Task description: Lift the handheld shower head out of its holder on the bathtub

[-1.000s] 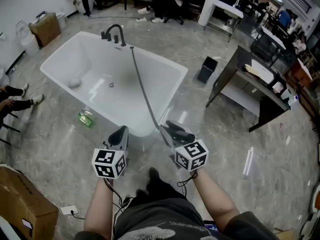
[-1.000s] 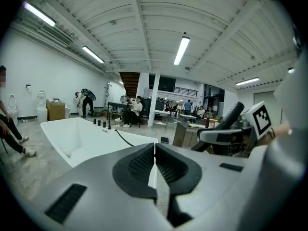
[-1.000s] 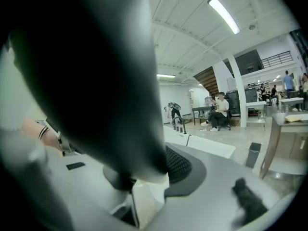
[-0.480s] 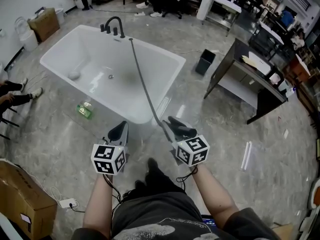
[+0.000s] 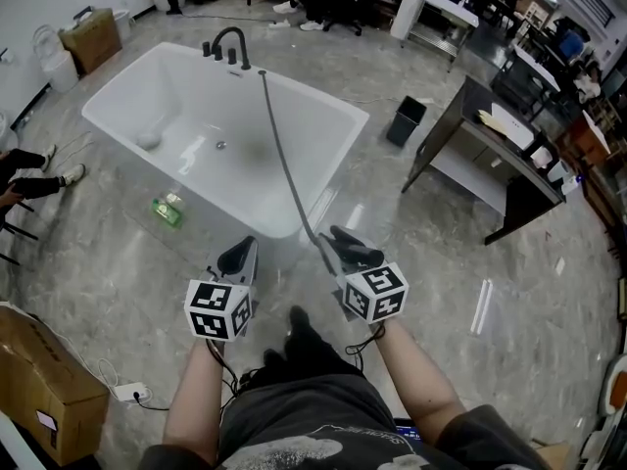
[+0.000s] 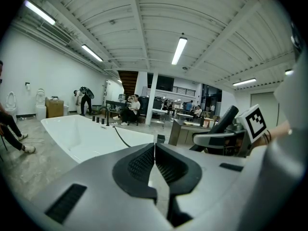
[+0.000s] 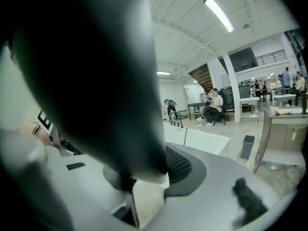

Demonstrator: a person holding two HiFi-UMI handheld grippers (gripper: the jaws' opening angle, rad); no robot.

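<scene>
I'm logging the left gripper (image 5: 238, 255) and right gripper (image 5: 339, 251) as pale grey moulded shells. Black ribbed pads (image 6: 140, 163) are lining the jaws. Each gripper is carrying a white cube (image 5: 217, 309) printed with black square markers. Thin black cables (image 5: 223, 365) are hanging by the wrists. The person is wearing a dark grey printed T-shirt (image 5: 294, 446), short-sleeved, with black trousers (image 5: 306, 368) and black shoes (image 5: 299, 323).

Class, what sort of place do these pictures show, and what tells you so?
Probably a workshop or lab hall, not a bathroom: a freestanding bathtub stands near desks and cardboard boxes, under long strip lights.
</scene>
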